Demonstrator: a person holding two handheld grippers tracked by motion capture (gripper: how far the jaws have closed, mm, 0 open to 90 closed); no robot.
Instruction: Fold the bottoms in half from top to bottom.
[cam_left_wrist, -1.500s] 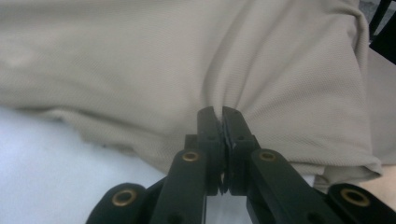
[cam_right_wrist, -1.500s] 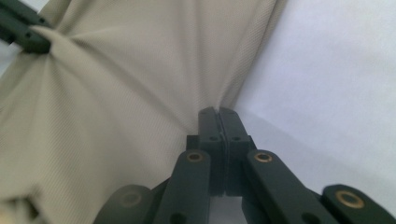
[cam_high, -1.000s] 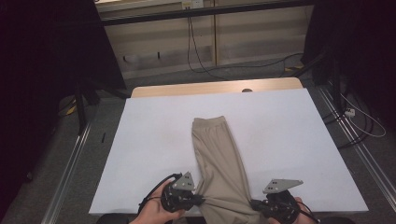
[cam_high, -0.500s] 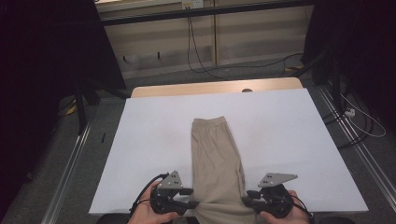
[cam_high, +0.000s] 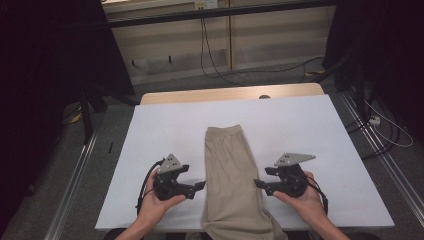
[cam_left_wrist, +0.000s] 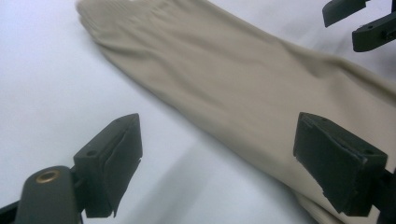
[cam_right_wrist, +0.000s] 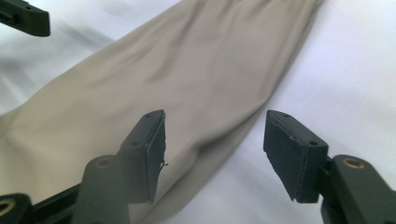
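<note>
Beige folded trousers (cam_high: 231, 182) flat down middle of white bench (cam_high: 310, 125), near end hanging off front edge. Left claw (cam_high: 200, 186) released, jaws spread, just beside cloth's left edge, gripping nothing. Right claw (cam_high: 259, 184) likewise released, at cloth's right edge, empty.

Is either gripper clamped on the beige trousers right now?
No: the left gripper and right gripper are open, held apart on either side of the trousers.

Black tongs (cam_high: 200, 186) w/ grey triangular top plates, brass screws, black cables.
</note>
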